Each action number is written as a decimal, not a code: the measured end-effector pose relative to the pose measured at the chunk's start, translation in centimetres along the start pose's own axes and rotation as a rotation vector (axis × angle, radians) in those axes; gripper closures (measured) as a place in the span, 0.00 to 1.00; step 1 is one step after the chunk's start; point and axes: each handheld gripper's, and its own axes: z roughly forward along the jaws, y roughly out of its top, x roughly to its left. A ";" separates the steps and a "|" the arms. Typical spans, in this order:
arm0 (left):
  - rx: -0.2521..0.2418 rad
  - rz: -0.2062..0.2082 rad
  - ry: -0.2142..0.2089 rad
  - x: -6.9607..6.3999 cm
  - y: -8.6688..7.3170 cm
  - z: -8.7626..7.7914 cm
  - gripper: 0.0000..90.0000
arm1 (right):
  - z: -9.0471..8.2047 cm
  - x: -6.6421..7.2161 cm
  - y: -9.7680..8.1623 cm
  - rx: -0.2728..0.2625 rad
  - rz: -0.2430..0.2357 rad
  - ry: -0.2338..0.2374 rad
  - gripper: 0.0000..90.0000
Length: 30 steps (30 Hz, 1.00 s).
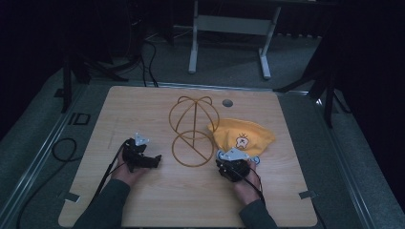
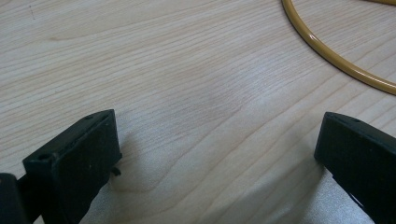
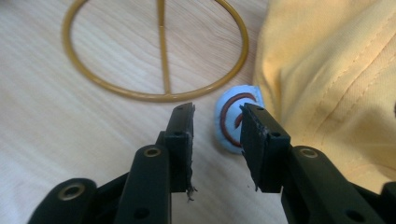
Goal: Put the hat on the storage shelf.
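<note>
A yellow cap (image 1: 243,133) with a small printed figure lies on the wooden table (image 1: 157,205), right of a gold wire hat stand (image 1: 193,136). Its light blue brim (image 3: 227,105) with a red ring pattern points at my right gripper (image 3: 217,116). The right gripper's jaws stand apart, the brim's edge lies just at their tips, and the pads do not press on it. In the high view the right gripper (image 1: 232,160) sits at the cap's near edge. My left gripper (image 1: 155,161) rests left of the stand's base ring (image 2: 327,53), and in its own view the left gripper (image 2: 219,140) is wide open over bare wood.
A round cable hole (image 1: 228,102) sits near the table's far edge. Beyond the table stands a grey metal frame (image 1: 229,28), and black cables (image 1: 62,148) lie on the floor at the left. The stand's base ring (image 3: 156,95) lies flat just left of the brim.
</note>
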 end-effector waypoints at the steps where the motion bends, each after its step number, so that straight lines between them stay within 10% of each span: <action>1: 0.000 0.000 0.000 0.0 0.0 0.0 0.00 | 0.2 -0.1 0.1 0.002 0.002 -0.001 0.71; 6: 0.000 0.000 0.000 0.0 0.0 0.0 0.00 | 1.2 0.1 0.8 0.005 -0.048 -0.030 0.67; 21: 0.000 0.000 0.000 0.0 0.0 0.0 0.00 | 3.0 -0.9 0.8 0.091 0.005 -0.038 0.62; 30: 0.001 0.000 0.000 0.0 0.0 0.0 0.00 | 2.9 -2.3 1.0 0.131 0.088 -0.038 0.86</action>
